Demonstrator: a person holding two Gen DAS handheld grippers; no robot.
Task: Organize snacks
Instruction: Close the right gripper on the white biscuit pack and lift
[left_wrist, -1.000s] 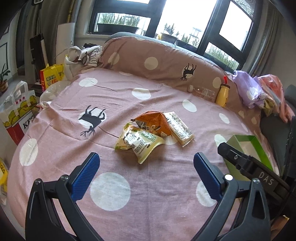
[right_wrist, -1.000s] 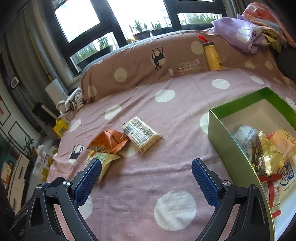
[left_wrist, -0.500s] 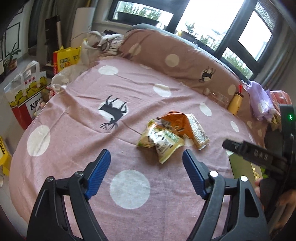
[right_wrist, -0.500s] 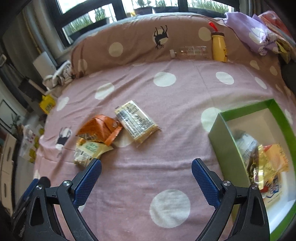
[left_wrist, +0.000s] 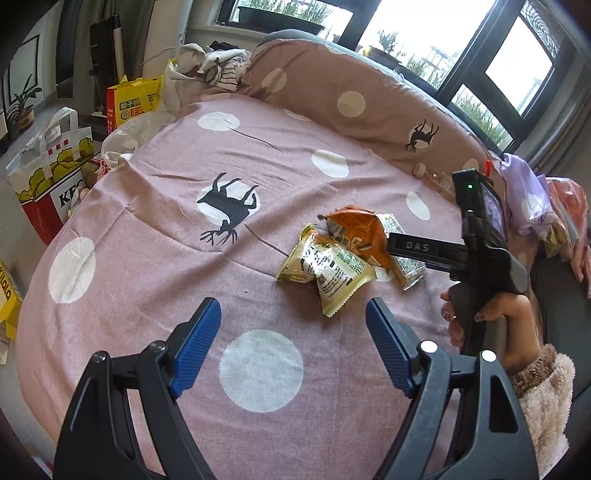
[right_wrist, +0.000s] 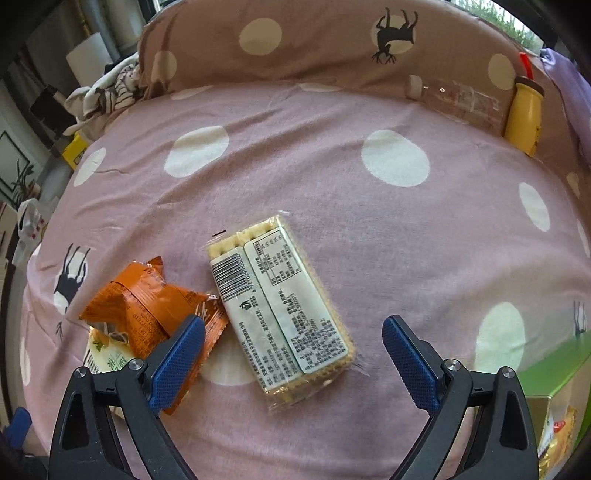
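Our right tool (right_wrist: 293, 352) hangs wide and empty over the cracker pack (right_wrist: 280, 306) on the bed (right_wrist: 332, 177); the orange packet (right_wrist: 147, 306) crowds at nine o'clock. Our left tool (left_wrist: 293, 338), wide, holds nothing; green packets (left_wrist: 328, 269) lie at one o'clock.

place: home bedroom | bed (left_wrist: 155, 229) under a pink sheet with white dots and deer prints | matching bolster (right_wrist: 325, 40) along the windows (left_wrist: 517, 66) with plants outside | heaped clothes (left_wrist: 218, 66) in the corner | takeaway bag (left_wrist: 55, 177) on the floor beside the bed
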